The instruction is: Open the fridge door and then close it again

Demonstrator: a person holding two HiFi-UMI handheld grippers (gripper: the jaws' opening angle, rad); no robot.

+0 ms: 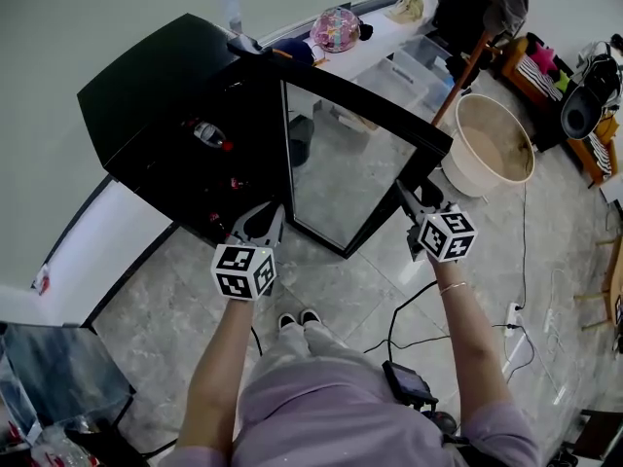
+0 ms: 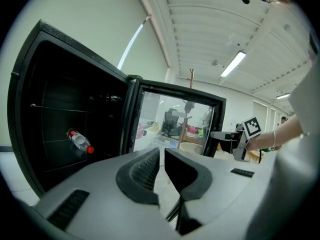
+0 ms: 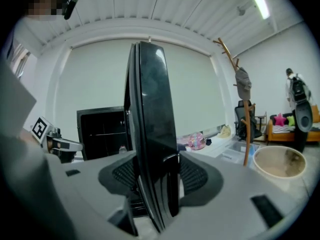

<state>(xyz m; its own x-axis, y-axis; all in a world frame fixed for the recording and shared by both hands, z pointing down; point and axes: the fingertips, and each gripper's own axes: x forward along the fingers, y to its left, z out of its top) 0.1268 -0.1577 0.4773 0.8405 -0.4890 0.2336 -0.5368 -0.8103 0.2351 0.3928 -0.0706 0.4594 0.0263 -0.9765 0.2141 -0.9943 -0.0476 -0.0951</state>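
A black fridge (image 1: 146, 95) stands against the wall with its glass door (image 1: 350, 163) swung wide open toward me. A bottle with a red cap (image 2: 80, 140) lies on a shelf inside. My right gripper (image 1: 407, 197) is at the door's free edge. In the right gripper view the door edge (image 3: 150, 109) stands between the pads, which close on both its sides (image 3: 155, 171). My left gripper (image 1: 261, 220) hovers in front of the open fridge, near the hinge side. Its jaws are shut with nothing between them (image 2: 161, 156).
A beige basin (image 1: 492, 144) and a wooden coat stand (image 1: 467, 66) are to the right of the door. A cable and power strip (image 1: 514, 314) lie on the tiled floor. A white ledge with a pink bag (image 1: 336, 29) runs behind the fridge. A dark seat (image 1: 58, 368) is at lower left.
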